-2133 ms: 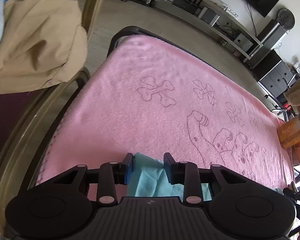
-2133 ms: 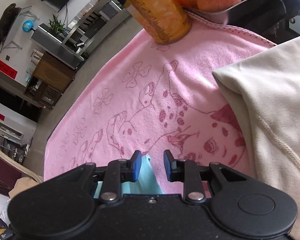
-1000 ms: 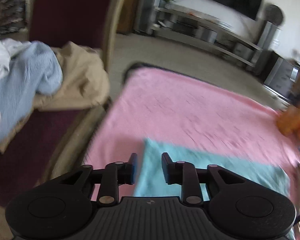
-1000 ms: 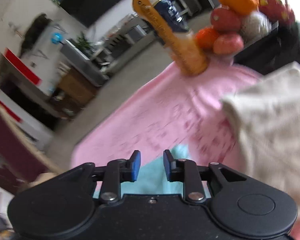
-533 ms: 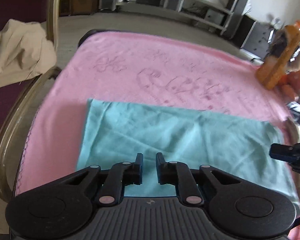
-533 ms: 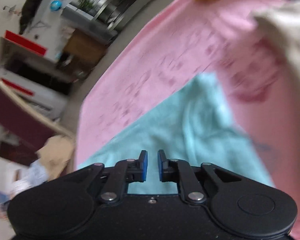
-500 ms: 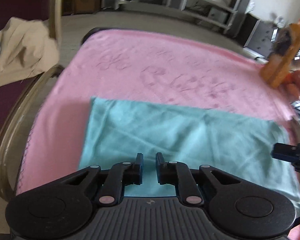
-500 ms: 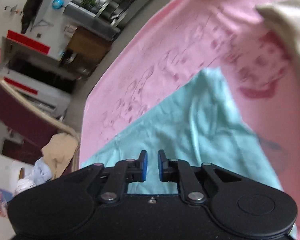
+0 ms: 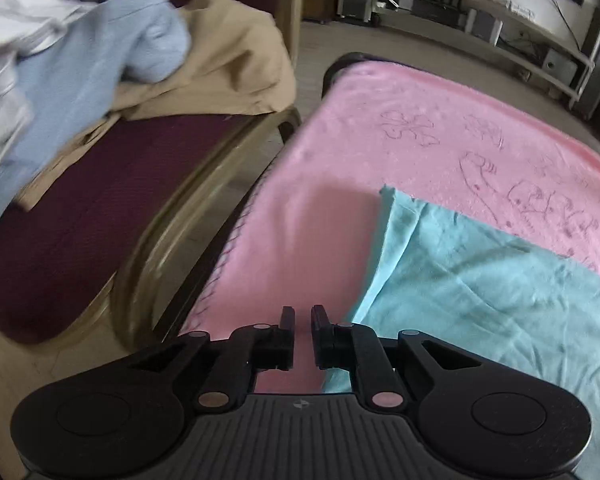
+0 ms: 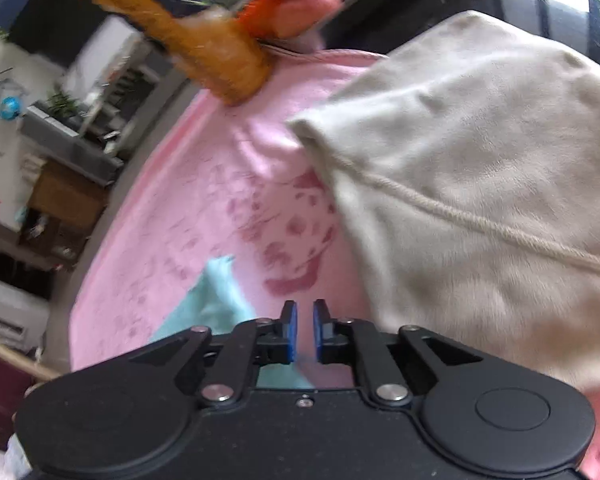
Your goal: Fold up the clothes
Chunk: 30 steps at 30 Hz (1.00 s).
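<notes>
Against the frames half a second back, both views have swung outward: the left wrist view then looked across the whole teal cloth, now its left edge sits to the right of the fingers and the chair with its heap of clothes fills the left side. Jaws of both grippers closed over the last second, mostly early on (since then almost no change).

Left gripper: fingers drawn nearly together, a narrow gap between them showing only the pink blanket; nothing pinched. Cloth edge lies just beside the right finger.

Right gripper: blue pads nearly together, narrow gap, nothing between them. The cloth's corner lies left of and below the fingers; the beige garment lies just to the right.

Both grippers point steeply down at the blanket.
</notes>
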Each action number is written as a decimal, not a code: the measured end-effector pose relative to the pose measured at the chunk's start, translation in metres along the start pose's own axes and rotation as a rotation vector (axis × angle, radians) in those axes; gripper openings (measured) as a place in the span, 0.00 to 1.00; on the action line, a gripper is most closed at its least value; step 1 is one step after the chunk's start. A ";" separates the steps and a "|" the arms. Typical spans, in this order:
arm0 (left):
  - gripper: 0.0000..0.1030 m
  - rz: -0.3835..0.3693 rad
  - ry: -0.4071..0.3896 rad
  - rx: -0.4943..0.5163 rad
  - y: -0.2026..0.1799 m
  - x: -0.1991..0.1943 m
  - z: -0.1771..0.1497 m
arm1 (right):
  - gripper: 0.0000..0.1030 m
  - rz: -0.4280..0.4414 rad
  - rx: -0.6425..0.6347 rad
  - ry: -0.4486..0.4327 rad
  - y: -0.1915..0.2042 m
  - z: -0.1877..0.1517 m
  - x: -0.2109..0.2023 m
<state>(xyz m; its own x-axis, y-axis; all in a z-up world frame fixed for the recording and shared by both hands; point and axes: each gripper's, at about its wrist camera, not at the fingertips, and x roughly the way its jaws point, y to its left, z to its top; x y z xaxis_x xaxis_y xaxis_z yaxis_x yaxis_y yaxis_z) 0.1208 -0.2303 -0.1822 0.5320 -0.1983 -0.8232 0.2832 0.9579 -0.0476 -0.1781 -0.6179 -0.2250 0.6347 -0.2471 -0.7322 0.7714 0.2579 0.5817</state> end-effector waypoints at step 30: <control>0.26 -0.029 -0.003 0.075 -0.002 -0.046 -0.050 | 0.09 -0.014 -0.027 0.002 -0.025 -0.044 -0.061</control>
<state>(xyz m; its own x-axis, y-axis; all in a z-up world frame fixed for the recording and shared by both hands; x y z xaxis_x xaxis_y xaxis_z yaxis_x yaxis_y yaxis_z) 0.0554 -0.2130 -0.1729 0.5247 -0.2266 -0.8206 0.3576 0.9334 -0.0291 -0.2381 -0.5679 -0.2103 0.6240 -0.2486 -0.7408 0.7785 0.2798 0.5619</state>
